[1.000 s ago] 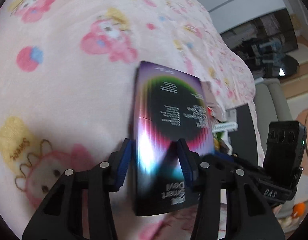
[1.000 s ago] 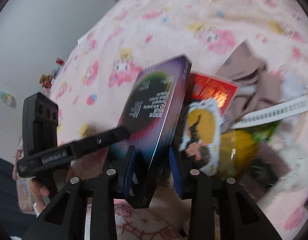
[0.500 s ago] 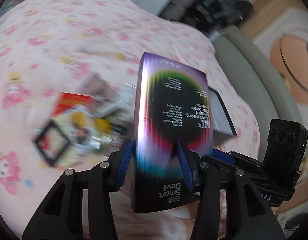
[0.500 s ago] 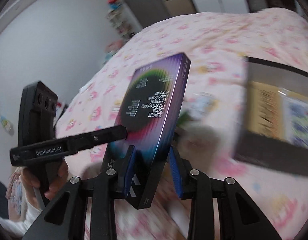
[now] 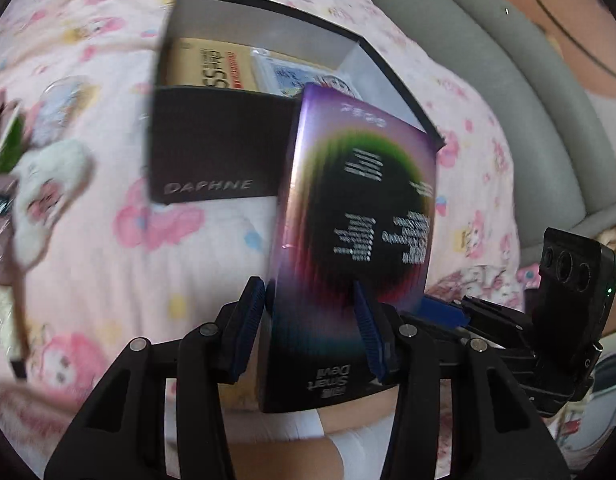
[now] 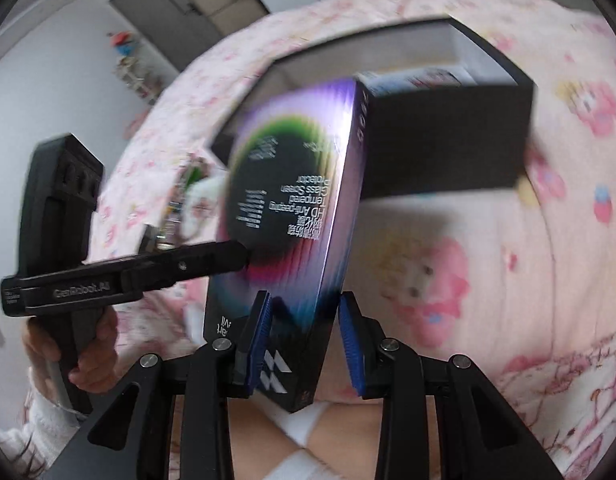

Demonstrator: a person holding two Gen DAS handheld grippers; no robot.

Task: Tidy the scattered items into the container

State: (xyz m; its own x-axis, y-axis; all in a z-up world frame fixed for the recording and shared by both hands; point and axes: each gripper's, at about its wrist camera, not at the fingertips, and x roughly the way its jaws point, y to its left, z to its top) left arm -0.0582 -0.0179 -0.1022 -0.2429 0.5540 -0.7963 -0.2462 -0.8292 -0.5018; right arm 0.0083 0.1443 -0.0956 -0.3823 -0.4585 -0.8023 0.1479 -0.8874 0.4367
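A flat purple and black screen protector box (image 5: 356, 216) is held upright in the air between both grippers; it also shows in the right wrist view (image 6: 291, 208). My left gripper (image 5: 312, 328) is shut on its wide faces. My right gripper (image 6: 305, 340) is shut on its narrow edges. A black open container marked DAPHNE (image 5: 211, 148) lies on the bed just beyond the box, with a yellow package and cards inside. It also shows in the right wrist view (image 6: 444, 140).
A pink cartoon-print bedspread (image 5: 87, 240) covers the bed. A white plush toy (image 5: 47, 192) and other scattered items lie at the left. A grey padded bed edge (image 5: 508, 80) runs at the right.
Both grippers have swung with the box from over the scattered pile toward the black container, which now lies straight ahead and close.
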